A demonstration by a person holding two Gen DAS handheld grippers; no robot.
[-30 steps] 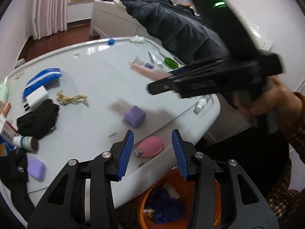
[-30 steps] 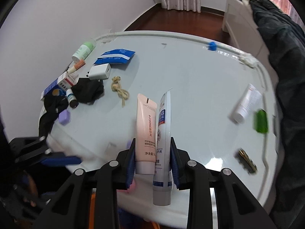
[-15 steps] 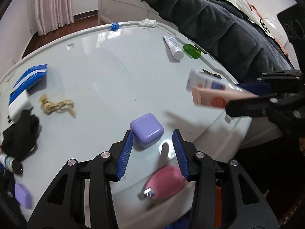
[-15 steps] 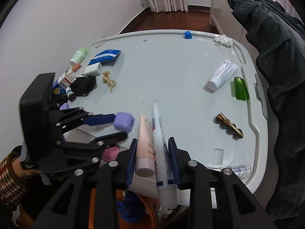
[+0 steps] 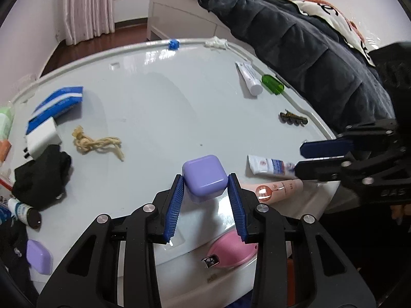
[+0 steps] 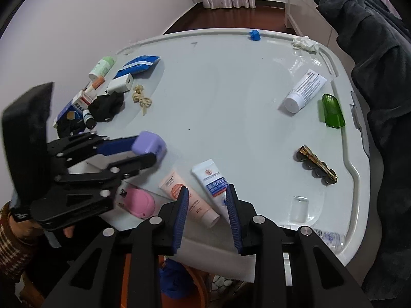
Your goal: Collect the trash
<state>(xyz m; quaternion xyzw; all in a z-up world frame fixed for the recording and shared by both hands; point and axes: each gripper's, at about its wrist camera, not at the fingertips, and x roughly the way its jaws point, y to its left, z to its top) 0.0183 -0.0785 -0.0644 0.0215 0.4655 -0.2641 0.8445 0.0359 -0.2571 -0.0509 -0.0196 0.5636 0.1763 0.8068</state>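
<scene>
Looking along my left tool, I see the lilac case sitting between its blue pads near the counter front edge. The jaws have just been closing on it and now stand narrow, pads at its two sides; I judge they press it. A pink pouch lies below, at the counter lip. To the right, my right tool reaches in from the side over two tubes.

Looking along my right tool, the jaws stand fairly narrow around the lower ends of the peach tube and the white tube, which rest flat on the counter, long axes running away from me. Whether the pads squeeze them I cannot tell. An orange bin shows directly beneath, so both loads need only come back over the edge.
</scene>
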